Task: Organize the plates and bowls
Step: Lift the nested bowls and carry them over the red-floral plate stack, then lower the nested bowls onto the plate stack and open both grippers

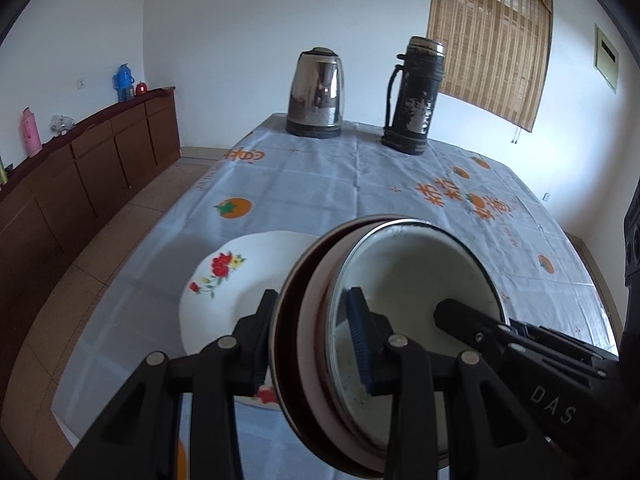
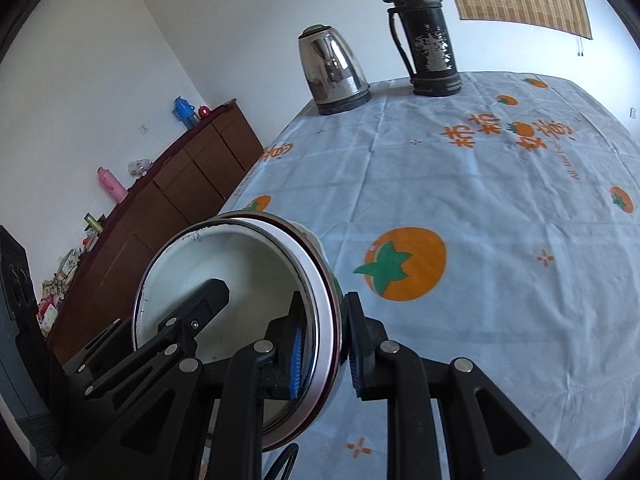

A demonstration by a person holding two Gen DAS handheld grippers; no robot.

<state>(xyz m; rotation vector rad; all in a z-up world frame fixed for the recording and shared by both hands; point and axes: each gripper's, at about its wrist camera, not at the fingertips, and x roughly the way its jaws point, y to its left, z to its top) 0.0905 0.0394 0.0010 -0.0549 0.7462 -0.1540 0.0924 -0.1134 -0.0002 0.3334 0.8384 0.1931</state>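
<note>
The room is bright with soft daylight that filters through the bamboo blind [image 1: 490, 40]. The white walls look a little bluish. Shadows on the tablecloth [image 2: 460, 184] are weak. The steel kettle [image 1: 316, 92] shows glare. Both views bend strongly and go black in the corners.

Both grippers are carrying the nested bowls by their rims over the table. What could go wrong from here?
1. The bowl stack is pinched only at opposite rims by the left gripper and right gripper; uneven motion could let it slip.
2. The flowered plate lies just beside and below; lowering carelessly could knock it.
</note>
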